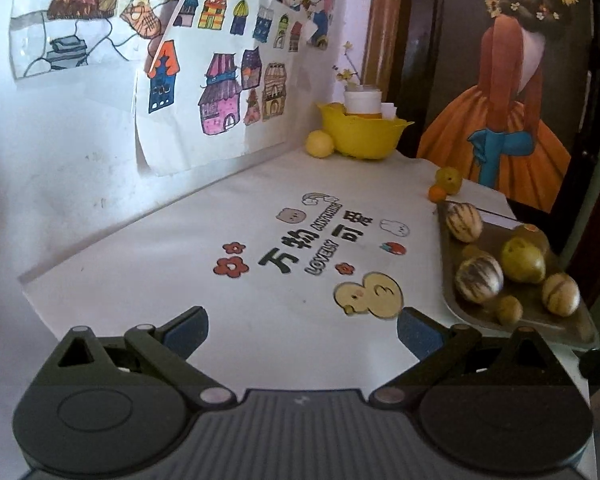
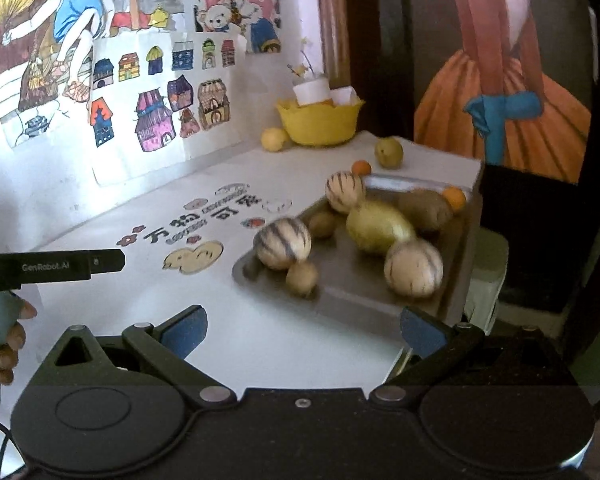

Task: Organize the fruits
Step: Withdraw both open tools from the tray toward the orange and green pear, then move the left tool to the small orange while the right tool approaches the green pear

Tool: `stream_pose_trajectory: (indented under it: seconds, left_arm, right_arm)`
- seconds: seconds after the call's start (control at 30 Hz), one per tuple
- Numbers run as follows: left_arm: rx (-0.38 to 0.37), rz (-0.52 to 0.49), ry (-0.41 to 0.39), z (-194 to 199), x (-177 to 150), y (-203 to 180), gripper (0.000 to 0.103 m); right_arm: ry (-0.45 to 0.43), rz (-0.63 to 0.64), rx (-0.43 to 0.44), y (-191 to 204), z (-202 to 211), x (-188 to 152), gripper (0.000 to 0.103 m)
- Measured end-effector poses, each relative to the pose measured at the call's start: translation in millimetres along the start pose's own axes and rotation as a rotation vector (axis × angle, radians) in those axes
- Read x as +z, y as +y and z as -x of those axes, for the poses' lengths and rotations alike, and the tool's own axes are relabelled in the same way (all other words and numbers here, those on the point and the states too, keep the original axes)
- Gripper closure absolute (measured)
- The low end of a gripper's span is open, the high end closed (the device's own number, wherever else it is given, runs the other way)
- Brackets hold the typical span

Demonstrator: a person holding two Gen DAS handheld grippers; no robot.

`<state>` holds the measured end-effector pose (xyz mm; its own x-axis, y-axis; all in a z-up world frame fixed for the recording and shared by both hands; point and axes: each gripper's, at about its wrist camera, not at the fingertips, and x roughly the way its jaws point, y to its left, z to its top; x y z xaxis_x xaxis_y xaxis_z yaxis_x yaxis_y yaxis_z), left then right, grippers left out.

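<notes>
A metal tray at the table's right holds striped melons, a yellow-green pear, a brown kiwi and small brown fruits. Off the tray lie a small orange, a green fruit and a lemon beside a yellow bowl. My left gripper is open and empty over the table. My right gripper is open and empty just in front of the tray.
The white table with cartoon print stands against a wall of drawings. The yellow bowl holds a white cup with flowers. The left gripper's body shows at the left of the right wrist view. A dark painting stands behind the table's right edge.
</notes>
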<state>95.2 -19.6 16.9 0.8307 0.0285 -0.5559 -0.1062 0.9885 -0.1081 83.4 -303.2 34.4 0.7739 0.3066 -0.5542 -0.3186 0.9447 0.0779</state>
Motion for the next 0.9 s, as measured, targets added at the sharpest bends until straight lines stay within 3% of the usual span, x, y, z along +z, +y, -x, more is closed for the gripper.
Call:
stream_pose_trajectory:
  seconds: [0.27,0.43,0.63,0.77,0.9]
  left_arm:
    - [0.005,-0.028,-0.016,-43.0,36.6,-1.2,0.0]
    - [-0.091,-0.064,0.016,-77.0,60.5,-11.8,0.001]
    - [-0.297,-0.053,0.083,-141.7,103.7,-16.2,0.001]
    - [-0.285,-0.159,0.095,-184.1,128.2,-40.6,0.001]
    - [-0.346,-0.212,0.121,-220.9,142.7,-68.3,0.001]
  right_arm:
    - [-0.048,0.121,-0.007,-11.7,-31.3,41.6,0.001]
    - [-0.06,0.147,-0.015,-28.7,-52.5,63.9,0.001]
    - [-0.016,0.189,-0.006,-61.2,-80.5,114.2,0.001]
    - [0.073,0.127,-0.039,-90.3,-126.3,153.3,0.001]
    - [0.145,0.081,-0.08,-111.9,-177.7,184.7,0.001]
